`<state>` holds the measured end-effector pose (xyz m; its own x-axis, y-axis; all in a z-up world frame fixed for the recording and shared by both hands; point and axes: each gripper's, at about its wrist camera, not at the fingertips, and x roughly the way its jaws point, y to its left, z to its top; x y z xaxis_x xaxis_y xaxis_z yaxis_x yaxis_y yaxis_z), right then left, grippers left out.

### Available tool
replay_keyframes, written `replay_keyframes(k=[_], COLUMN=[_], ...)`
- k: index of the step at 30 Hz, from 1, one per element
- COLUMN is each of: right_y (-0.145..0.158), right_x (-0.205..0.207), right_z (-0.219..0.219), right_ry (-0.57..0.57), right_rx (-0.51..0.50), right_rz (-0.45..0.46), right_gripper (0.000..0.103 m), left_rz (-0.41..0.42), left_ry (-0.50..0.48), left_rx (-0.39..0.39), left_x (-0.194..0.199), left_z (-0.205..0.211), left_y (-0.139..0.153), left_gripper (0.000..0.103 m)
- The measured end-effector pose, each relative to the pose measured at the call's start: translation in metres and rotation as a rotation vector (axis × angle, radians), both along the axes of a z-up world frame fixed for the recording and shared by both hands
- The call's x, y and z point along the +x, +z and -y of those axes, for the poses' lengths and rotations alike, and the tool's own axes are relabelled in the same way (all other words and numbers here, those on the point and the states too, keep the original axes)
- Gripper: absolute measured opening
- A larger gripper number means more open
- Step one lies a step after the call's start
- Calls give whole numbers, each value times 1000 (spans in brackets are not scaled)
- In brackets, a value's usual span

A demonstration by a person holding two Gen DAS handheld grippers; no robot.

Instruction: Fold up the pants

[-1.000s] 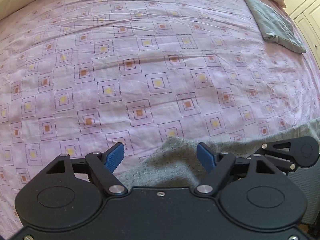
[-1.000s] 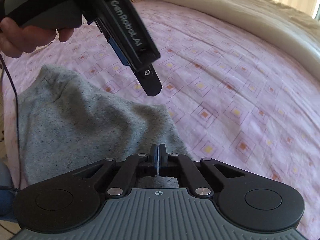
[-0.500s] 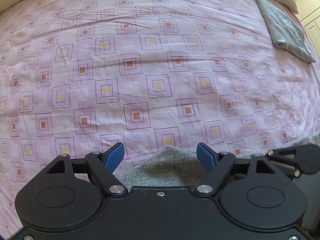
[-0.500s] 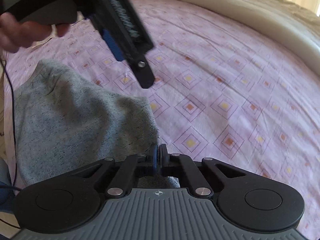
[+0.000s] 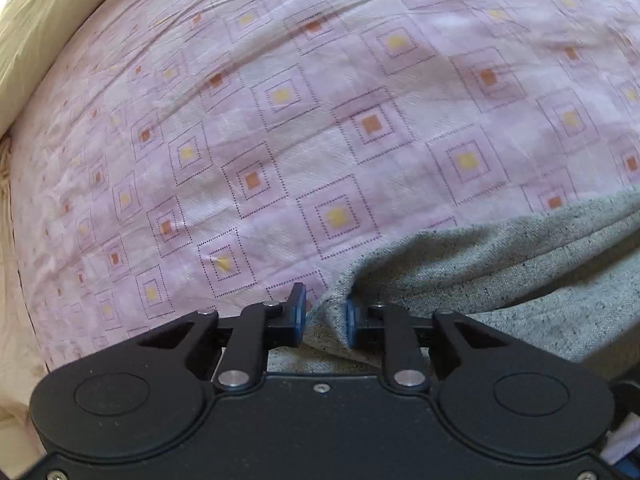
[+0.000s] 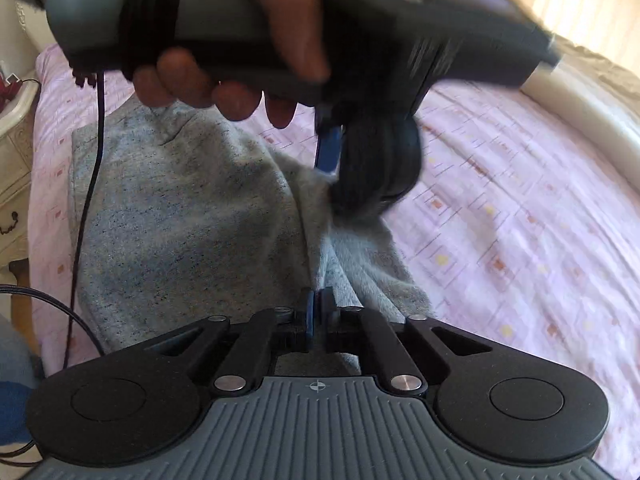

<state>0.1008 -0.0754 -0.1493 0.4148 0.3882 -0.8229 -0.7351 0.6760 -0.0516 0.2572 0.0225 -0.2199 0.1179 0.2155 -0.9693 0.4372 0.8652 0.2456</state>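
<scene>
Grey speckled pants lie bunched on the pink patterned bed sheet. In the left wrist view my left gripper has its blue pads closed down on a raised fold of the pants, cloth pinched between them. In the right wrist view my right gripper is shut on another edge of the pants. The left gripper, held in a hand, shows blurred just above and beyond the right one, its tip on the cloth.
A cream duvet borders the sheet at the far left, and also shows at the right. A white bedside cabinet stands at the left. A black cable hangs over the pants.
My left gripper has swung left, dropped onto the pants and closed from wide open onto a fold. My right gripper stays shut on the cloth, which has lifted between them.
</scene>
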Motion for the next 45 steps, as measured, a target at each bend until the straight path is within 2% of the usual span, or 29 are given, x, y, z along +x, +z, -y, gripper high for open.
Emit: replay_keyframes(k=[3, 8, 10, 12, 15, 17, 19, 21, 24, 28, 30, 32, 34, 36, 37, 39, 40, 41, 42, 44, 45], right_y=[8, 28, 24, 13, -9, -22, -27, -31, -37, -38, -44, -41, -30, -18, -18, -30, -40, -47, -43, -35, -26], right_x=[4, 22, 45, 69, 86, 75, 58, 46, 44, 70, 85, 91, 88, 85, 85, 84, 86, 87, 86, 87, 86], right_z=[19, 87, 106, 111, 94, 77, 64, 54, 41, 29, 28, 30, 30, 34, 28, 14, 7, 6, 11, 8, 12], right_ry=[-32, -208, -244, -206, -53, 49, 142, 176, 162, 69, -5, -51, -82, -60, -27, 29, 32, 16, -20, -147, -191], right_rx=[6, 108, 112, 104, 61, 47, 30, 25, 22, 25, -8, -4, 3, 112, 129, 47, -13, -23, 3, -78, -47], right_rz=[10, 77, 35, -44, -160, -267, -286, -301, -280, -204, -178, -147, -90, -129, -161, -172, -171, -161, -129, -1, 37], right_gripper=[7, 7, 7, 7, 7, 7, 7, 7, 7, 7, 0, 2, 7, 8, 8, 7, 6, 4, 5, 8, 8], left_rz=[-30, 1, 4, 3, -10, -29, -54, -70, -87, -116, -125, -129, -115, -102, -97, -91, -85, -64, -30, 52, 77], left_ry=[107, 105, 127, 152, 224, 288, 355, 380, 386, 440, 489, 532, 530, 492, 474, 465, 480, 499, 511, 510, 501], left_rx=[-27, -27, -39, -58, -100, -135, -167, -180, -192, -229, -263, -291, -304, -290, -282, -278, -293, -320, -341, -291, -256], left_x=[13, 9, 8, 8, 15, 20, 26, 30, 34, 44, 50, 54, 55, 52, 51, 48, 49, 50, 51, 59, 63], left_z=[-10, -12, -18, -23, -30, -38, -47, -50, -53, -63, -72, -78, -82, -77, -74, -67, -69, -71, -72, -74, -74], left_y=[-6, -1, 0, 2, 1, -2, -4, -5, -7, -7, -7, -6, -5, -4, -4, -1, 0, 3, 7, 15, 19], left_gripper=[30, 31, 33, 34, 34, 35, 35, 35, 35, 35, 35, 35, 35, 35, 35, 35, 35, 35, 35, 33, 33])
